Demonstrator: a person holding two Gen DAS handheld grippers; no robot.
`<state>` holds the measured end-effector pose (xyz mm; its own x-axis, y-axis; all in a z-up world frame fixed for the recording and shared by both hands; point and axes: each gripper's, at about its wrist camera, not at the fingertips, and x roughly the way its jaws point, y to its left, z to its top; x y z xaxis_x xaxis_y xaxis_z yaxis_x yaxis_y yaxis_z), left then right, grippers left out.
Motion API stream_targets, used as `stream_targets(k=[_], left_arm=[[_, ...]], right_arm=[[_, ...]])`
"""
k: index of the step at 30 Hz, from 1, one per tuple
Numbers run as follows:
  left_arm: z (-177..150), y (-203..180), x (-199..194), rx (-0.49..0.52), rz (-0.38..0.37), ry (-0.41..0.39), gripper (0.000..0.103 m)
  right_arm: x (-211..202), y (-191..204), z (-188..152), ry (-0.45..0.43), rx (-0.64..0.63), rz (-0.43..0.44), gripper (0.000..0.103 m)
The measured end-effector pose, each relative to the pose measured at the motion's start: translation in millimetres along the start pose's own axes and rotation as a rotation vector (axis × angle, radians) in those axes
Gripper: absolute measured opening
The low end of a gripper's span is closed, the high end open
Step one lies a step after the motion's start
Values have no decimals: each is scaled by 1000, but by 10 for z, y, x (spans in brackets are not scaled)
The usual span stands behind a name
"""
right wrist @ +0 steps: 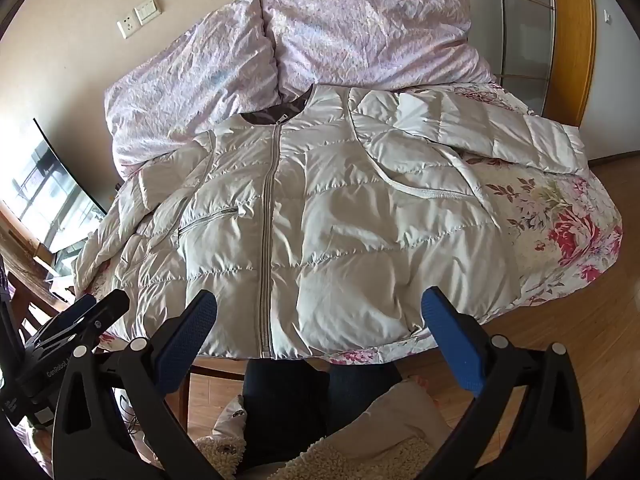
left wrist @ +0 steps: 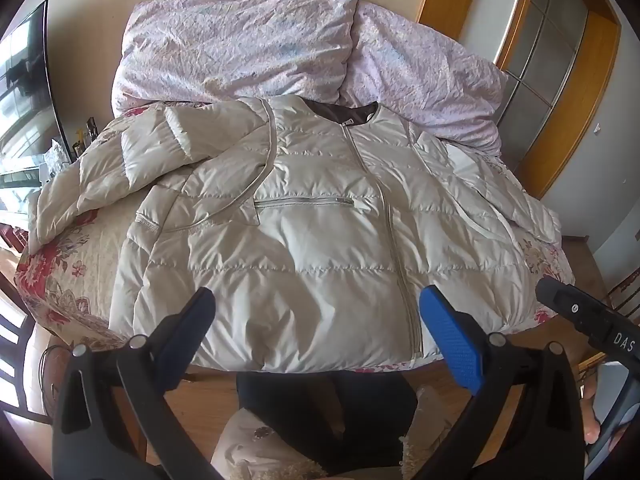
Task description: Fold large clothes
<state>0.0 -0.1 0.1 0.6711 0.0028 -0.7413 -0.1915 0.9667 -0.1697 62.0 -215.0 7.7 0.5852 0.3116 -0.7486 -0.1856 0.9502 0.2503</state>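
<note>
A cream quilted puffer jacket (left wrist: 320,232) lies front up on the floral bedspread (left wrist: 60,264), zipped, collar toward the pillows. Its left sleeve (left wrist: 132,168) is bent over near the shoulder. In the right wrist view the jacket (right wrist: 320,216) shows its right sleeve (right wrist: 500,132) stretched out to the right. My left gripper (left wrist: 316,312) is open and empty, above the jacket's hem. My right gripper (right wrist: 320,312) is open and empty, also above the hem. The right gripper's body shows at the left wrist view's right edge (left wrist: 588,320).
Two lilac pillows (left wrist: 248,44) lie beyond the collar. A television (left wrist: 24,92) stands at the left. A wood-framed glass door (left wrist: 560,40) is at the right. The person's legs (left wrist: 320,412) stand on the wooden floor (right wrist: 580,340) at the bed's near edge.
</note>
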Motion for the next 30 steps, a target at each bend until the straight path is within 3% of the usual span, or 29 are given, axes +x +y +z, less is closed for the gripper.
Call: stream_targets(k=[30], left_arm=[[-1, -1, 3, -2, 1, 6, 101]], right_arm=[[43, -5, 15, 5, 2, 2, 102]])
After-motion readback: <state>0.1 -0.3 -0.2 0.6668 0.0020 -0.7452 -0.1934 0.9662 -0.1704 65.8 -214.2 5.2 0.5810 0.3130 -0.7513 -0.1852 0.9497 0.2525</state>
